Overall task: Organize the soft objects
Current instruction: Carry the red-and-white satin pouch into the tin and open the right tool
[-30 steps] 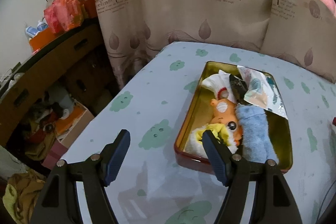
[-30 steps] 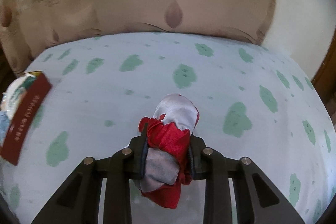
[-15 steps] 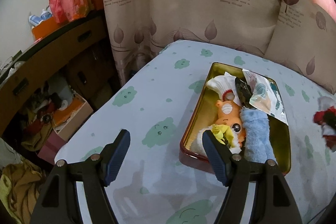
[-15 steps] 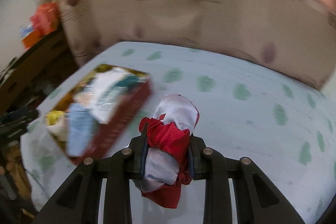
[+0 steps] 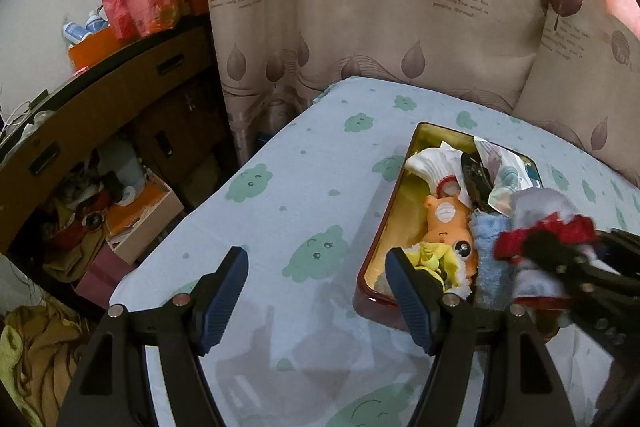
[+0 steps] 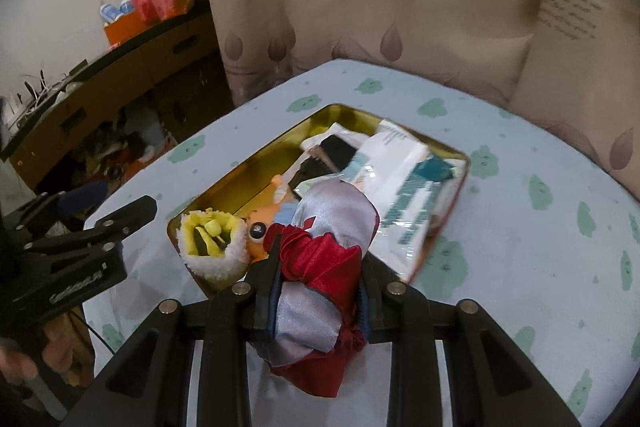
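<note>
My right gripper (image 6: pixel 318 267) is shut on a red and silver satin bundle (image 6: pixel 324 259), carried over the near end of a gold-lined red tin (image 6: pixel 256 163). The tin holds an orange plush toy (image 5: pixel 446 223), a yellow and white fuzzy piece (image 6: pixel 212 243), a light blue towel (image 5: pixel 486 247) and a clear plastic packet (image 6: pixel 404 183). From the left wrist view the bundle (image 5: pixel 540 227) and right gripper (image 5: pixel 548 251) hang blurred above the tin's right side. My left gripper (image 5: pixel 316 291) stands open over the tablecloth, its right finger near the tin's front left corner.
The table wears a pale blue cloth with green cloud prints (image 5: pixel 312 187). A leaf-print curtain (image 5: pixel 400 7) hangs behind. Left of the table are a wooden cabinet (image 5: pixel 100 107), an open box of clutter (image 5: pixel 136 223) and a red plastic bag (image 5: pixel 140 1).
The right gripper swung left with the satin bundle, from bare tablecloth to above the tin. The left gripper stayed open in about the same place.
</note>
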### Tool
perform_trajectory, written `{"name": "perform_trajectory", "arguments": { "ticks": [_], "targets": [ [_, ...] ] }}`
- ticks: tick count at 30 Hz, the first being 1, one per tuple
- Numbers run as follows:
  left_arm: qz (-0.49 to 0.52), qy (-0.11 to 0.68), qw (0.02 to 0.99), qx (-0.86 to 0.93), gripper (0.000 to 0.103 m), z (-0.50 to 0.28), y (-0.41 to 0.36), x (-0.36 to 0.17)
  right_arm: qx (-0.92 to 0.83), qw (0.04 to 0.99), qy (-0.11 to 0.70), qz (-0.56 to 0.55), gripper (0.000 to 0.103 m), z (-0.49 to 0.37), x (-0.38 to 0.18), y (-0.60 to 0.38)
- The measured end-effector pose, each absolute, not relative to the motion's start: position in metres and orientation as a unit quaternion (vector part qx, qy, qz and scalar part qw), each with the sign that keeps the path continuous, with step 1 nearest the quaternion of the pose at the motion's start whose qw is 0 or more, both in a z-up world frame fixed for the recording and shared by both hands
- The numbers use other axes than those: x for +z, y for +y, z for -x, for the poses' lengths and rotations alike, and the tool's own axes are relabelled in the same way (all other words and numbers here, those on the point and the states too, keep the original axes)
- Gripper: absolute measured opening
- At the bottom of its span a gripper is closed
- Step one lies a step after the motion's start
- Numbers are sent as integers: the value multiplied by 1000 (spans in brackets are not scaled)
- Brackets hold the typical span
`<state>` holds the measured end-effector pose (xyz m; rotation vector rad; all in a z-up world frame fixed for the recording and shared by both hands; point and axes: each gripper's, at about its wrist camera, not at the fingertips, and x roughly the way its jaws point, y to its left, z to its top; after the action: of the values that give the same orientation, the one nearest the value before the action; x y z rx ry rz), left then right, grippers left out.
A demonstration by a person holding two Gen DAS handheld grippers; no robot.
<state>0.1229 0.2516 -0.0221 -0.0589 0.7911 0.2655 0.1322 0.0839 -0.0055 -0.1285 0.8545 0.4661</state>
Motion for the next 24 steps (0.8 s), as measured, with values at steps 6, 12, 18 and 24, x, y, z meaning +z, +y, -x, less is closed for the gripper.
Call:
{"name": "perform_trajectory", "arguments": {
  "ticks": [6,12,18,24],
  "targets": [
    [18,378,916,132,73,-121,247,-21,214,881,416,77,33,-141,-22,92],
    [16,376,918,124,73,-120,243,-20,201,889,403,82,57,-135,-22,92],
    [20,372,920,120,73,-118,241,-18,206,891,396,82,82,-126,-16,94],
    [13,367,923,116,73,-118,238,-18,198,900,380,78,87,-117,-5,93]
  ]
}}
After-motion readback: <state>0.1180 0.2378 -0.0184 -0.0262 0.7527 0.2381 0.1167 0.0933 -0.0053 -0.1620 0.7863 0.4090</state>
